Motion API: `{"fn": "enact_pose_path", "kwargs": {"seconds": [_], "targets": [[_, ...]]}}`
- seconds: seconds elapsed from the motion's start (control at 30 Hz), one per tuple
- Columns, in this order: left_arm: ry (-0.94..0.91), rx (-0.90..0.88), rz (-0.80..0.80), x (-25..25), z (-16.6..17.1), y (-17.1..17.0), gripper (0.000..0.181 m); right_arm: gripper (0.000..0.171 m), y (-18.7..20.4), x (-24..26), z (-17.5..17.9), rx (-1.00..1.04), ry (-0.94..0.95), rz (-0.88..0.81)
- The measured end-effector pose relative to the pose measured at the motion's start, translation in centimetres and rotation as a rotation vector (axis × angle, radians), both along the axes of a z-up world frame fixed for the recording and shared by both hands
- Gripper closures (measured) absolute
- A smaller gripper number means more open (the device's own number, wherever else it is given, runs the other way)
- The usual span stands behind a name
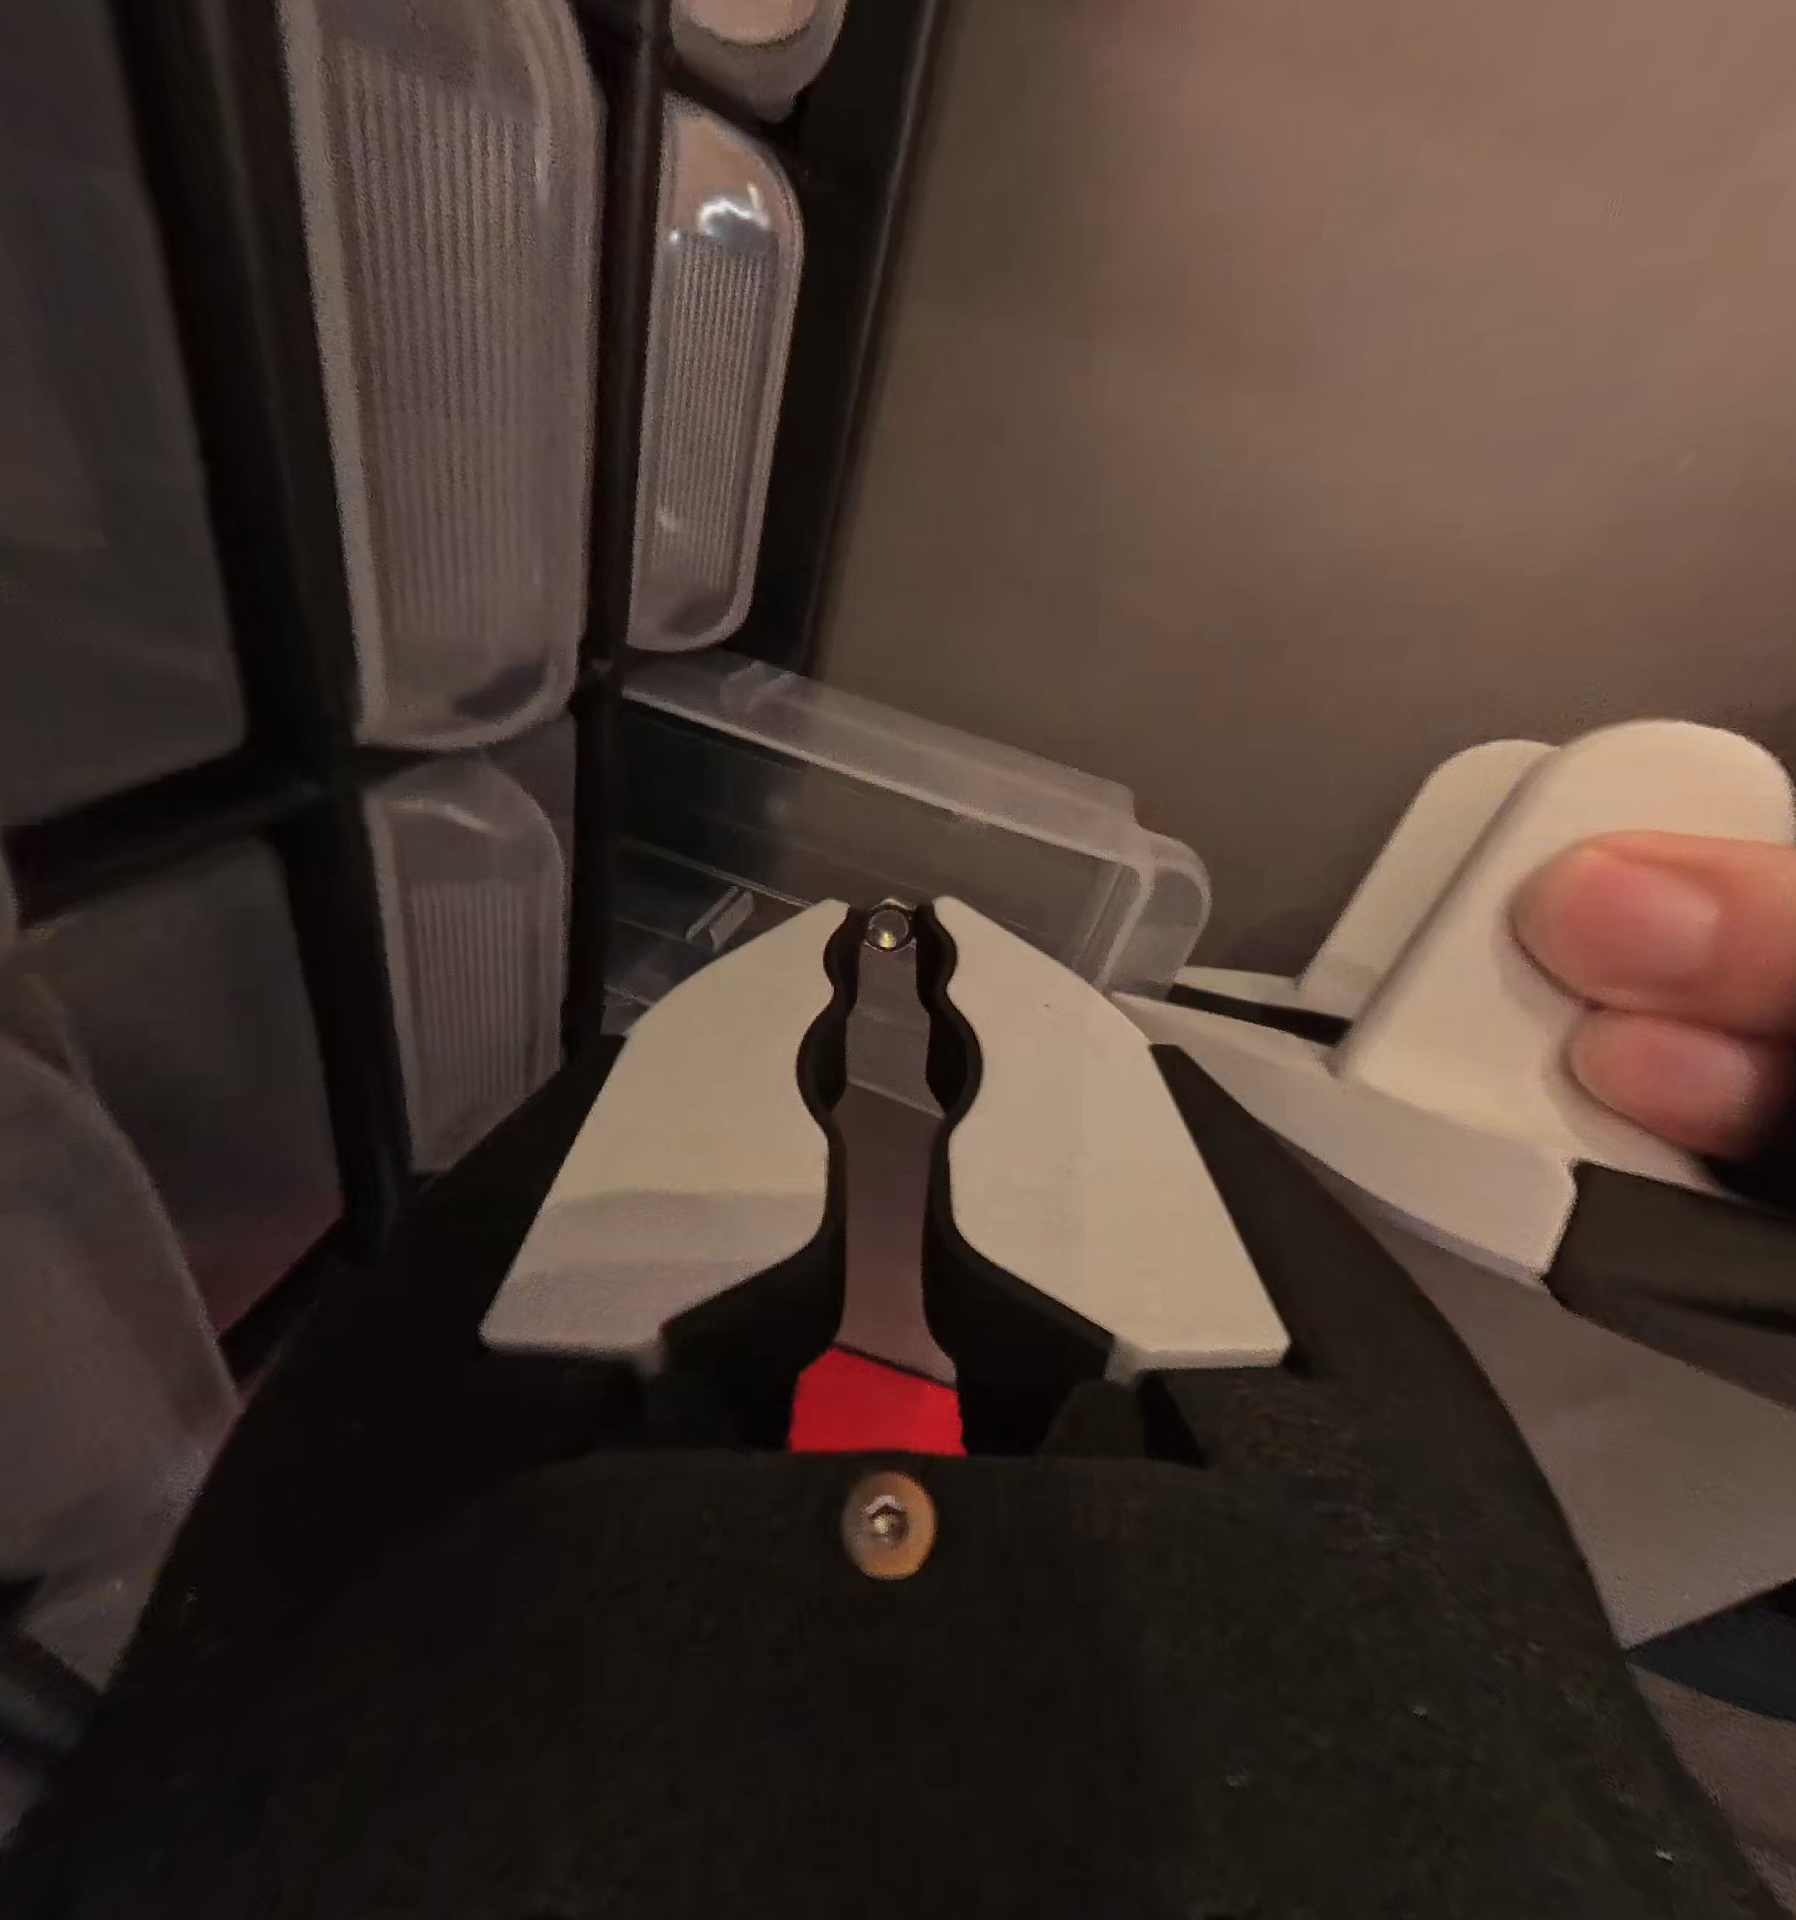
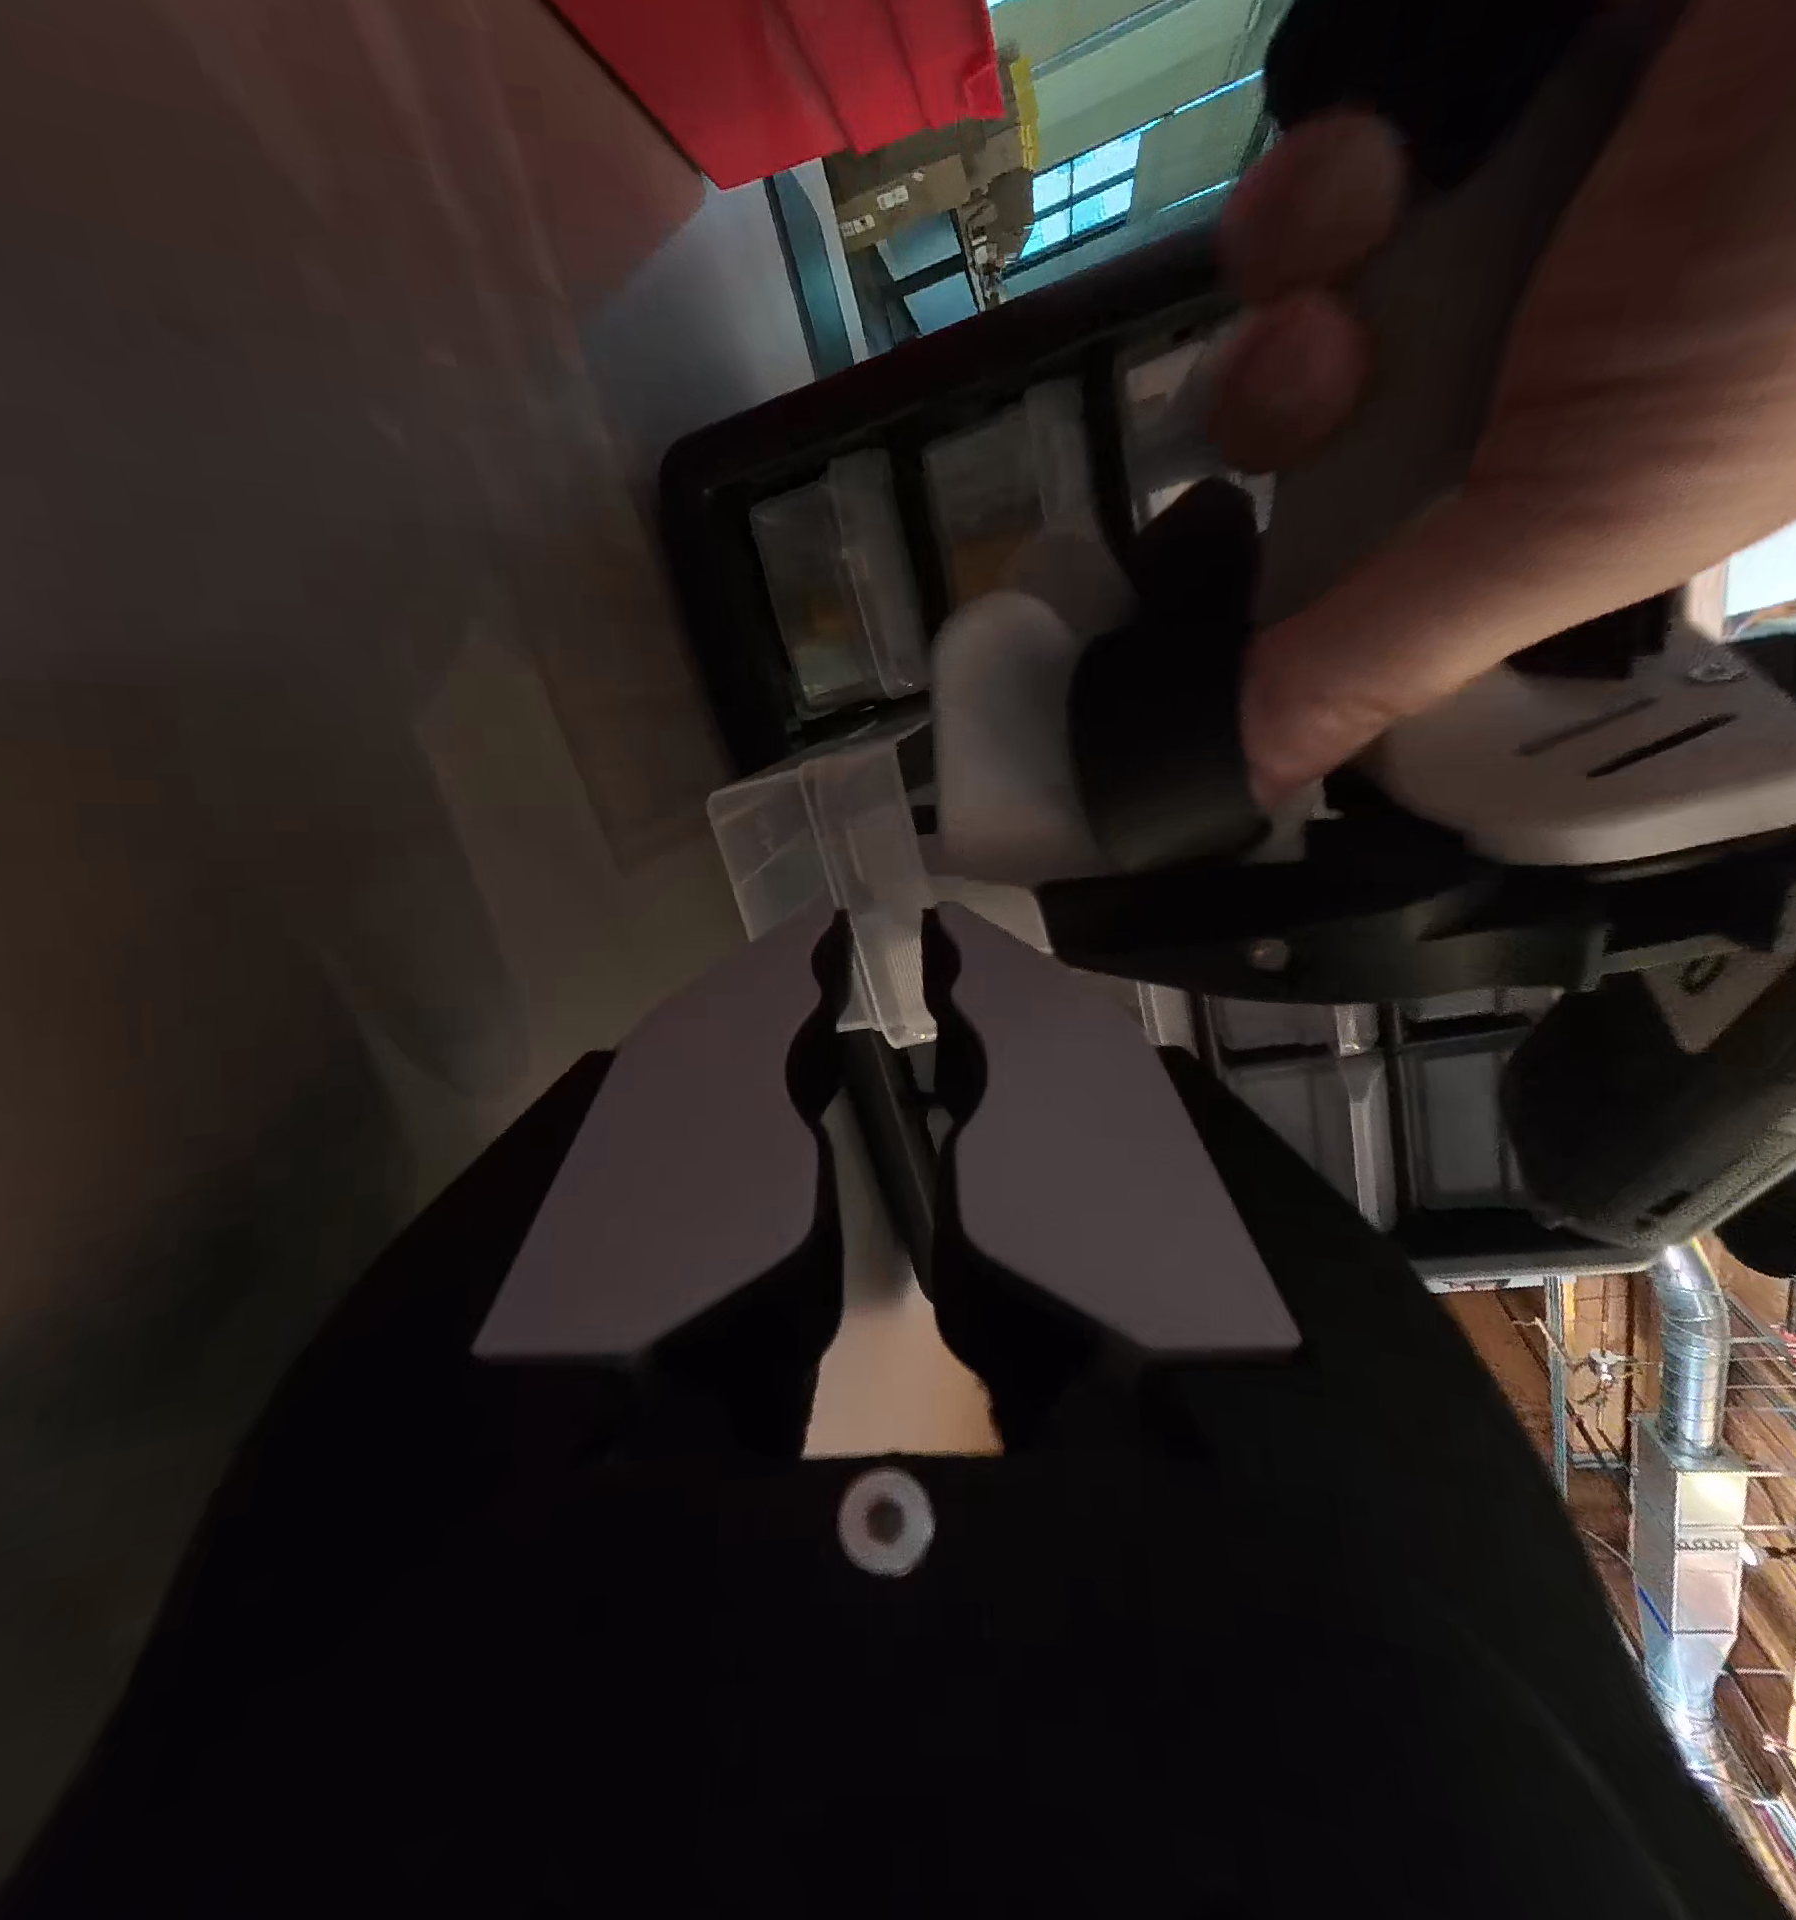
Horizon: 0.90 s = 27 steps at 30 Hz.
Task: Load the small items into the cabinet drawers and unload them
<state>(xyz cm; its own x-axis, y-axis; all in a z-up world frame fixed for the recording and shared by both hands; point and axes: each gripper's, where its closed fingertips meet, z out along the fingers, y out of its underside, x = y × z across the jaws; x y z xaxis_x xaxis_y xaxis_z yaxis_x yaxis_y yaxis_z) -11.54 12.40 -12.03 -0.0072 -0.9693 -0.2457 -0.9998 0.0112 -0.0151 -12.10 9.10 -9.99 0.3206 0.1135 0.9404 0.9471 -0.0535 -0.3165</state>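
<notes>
Clear plastic pulled-out drawer (image 1: 904, 821) of the black cabinet (image 1: 270, 520).
Your left gripper (image 1: 889, 923) pinches a tiny shiny bead (image 1: 888, 928); your right gripper (image 2: 886, 961) grips the drawer's handle (image 2: 889, 977).

The left wrist view looks forward along its own claw (image 1: 889, 914), close to the cabinet (image 1: 603, 520) front. The right wrist view is rolled sideways, equally close. Both views share the pulled-out clear drawer (image 1: 904, 831).

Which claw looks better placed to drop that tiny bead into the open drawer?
Probably the left. The left claw pinches the bead right above the pulled-out clear drawer. The right claw is busy gripping the drawer's handle.
</notes>
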Motion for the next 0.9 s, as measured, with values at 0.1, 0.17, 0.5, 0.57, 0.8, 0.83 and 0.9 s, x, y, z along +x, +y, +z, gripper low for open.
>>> {"fn": "enact_pose_path", "kwargs": {"seconds": [0.1,0.17,0.5,0.57,0.8,0.83,0.9], "targets": [[0.041,-0.013,-0.035,0.0,-0.6,-0.1,0.171,0.157,0.0,-0.1,-0.1,-0.006,-0.006,0.005],[0.069,-0.005,-0.071,0.0,-1.0,0.1,0.171,0.157,0.0,-0.1,-0.2,-0.010,-0.007,0.005],[-0.014,0.020,-0.028,0.3,0.7,0.3,0.159,0.156,0.1,-0.1,-0.5,-0.029,0.002,0.013],[-0.087,0.054,-0.010,-0.5,2.6,-0.4,0.160,0.157,0.2,-0.1,-0.6,-0.022,-0.004,0.017],[-0.308,0.033,0.121,-9.9,7.8,-4.6,0.165,0.157,2.0,0.3,-0.3,0.030,-0.050,0.002],[-0.308,0.050,0.146,-11.7,8.0,-4.5,0.165,0.157,2.5,0.5,-0.3,0.033,-0.042,-0.010],[-0.321,0.078,0.207,-14.9,8.6,-3.8,0.165,0.156,3.7,1.1,-0.3,0.045,-0.022,-0.039]]}}
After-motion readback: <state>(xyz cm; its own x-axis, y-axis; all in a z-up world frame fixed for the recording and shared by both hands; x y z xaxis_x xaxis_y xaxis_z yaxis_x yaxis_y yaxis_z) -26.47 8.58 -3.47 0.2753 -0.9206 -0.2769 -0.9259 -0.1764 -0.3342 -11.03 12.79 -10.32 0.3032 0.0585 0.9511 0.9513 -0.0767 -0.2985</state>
